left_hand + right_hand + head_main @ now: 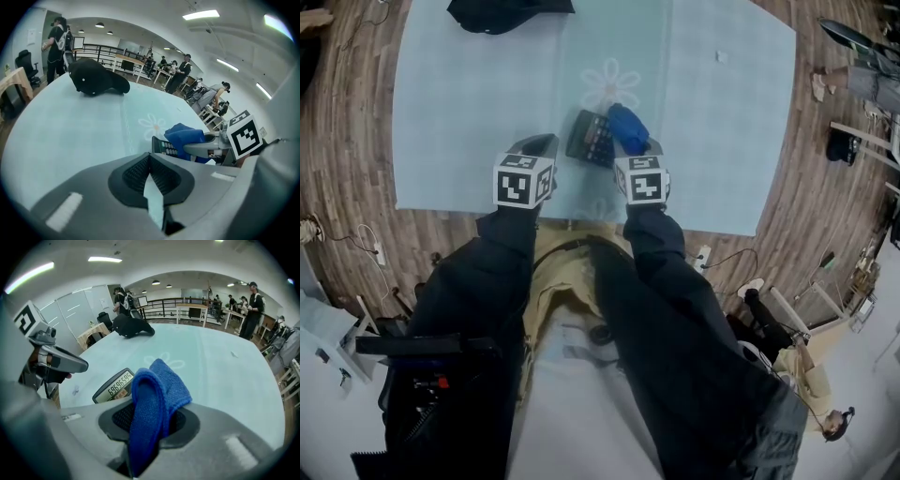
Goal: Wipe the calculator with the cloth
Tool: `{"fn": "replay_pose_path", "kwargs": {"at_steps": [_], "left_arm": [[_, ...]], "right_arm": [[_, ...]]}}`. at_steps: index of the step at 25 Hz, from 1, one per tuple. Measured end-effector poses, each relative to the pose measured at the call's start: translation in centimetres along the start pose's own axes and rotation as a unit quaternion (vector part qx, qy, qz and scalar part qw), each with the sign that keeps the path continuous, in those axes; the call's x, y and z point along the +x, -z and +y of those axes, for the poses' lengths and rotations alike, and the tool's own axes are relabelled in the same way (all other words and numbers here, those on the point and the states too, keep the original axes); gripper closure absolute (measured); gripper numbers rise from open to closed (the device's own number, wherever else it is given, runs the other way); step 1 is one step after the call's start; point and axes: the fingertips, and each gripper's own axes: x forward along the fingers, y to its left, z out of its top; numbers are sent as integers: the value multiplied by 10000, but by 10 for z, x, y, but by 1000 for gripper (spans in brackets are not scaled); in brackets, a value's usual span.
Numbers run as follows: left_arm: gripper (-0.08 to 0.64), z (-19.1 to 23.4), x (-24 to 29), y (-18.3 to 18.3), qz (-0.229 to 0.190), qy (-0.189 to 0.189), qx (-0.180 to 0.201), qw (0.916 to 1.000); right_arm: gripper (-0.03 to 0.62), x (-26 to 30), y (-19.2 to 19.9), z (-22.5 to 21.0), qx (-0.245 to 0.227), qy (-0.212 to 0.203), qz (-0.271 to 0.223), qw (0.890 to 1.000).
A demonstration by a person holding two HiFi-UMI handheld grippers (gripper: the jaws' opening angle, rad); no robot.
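Observation:
A dark calculator (589,138) lies near the front middle of the pale blue tablecloth (469,112), just below a printed daisy. Its display (118,383) is lit with digits. My right gripper (636,142) is shut on a folded blue cloth (628,127), which sticks out past the jaws (152,397) and rests over the calculator's right side. My left gripper (546,142) hovers just left of the calculator (163,146), jaws shut with nothing between them (150,158). In the left gripper view the blue cloth (187,135) covers part of the keys.
A black cap (511,11) lies at the table's far edge. A small white scrap (721,57) sits at the far right. The table's front edge (581,223) is close to my body. People, desks and chairs stand beyond the table.

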Motion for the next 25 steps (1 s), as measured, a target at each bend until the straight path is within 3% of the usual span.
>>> {"fn": "replay_pose_path", "kwargs": {"at_steps": [12, 17, 25], "left_arm": [[563, 15, -5, 2, -81, -77, -154, 9998], [563, 23, -10, 7, -121, -134, -223, 9996], [561, 29, -14, 13, -161, -212, -282, 9992]], "right_arm": [[482, 6, 1, 50, -194, -473, -1, 9987], [482, 7, 5, 81, -370, -868, -82, 9955], [482, -5, 5, 120, -174, -1552, -321, 9872]]}}
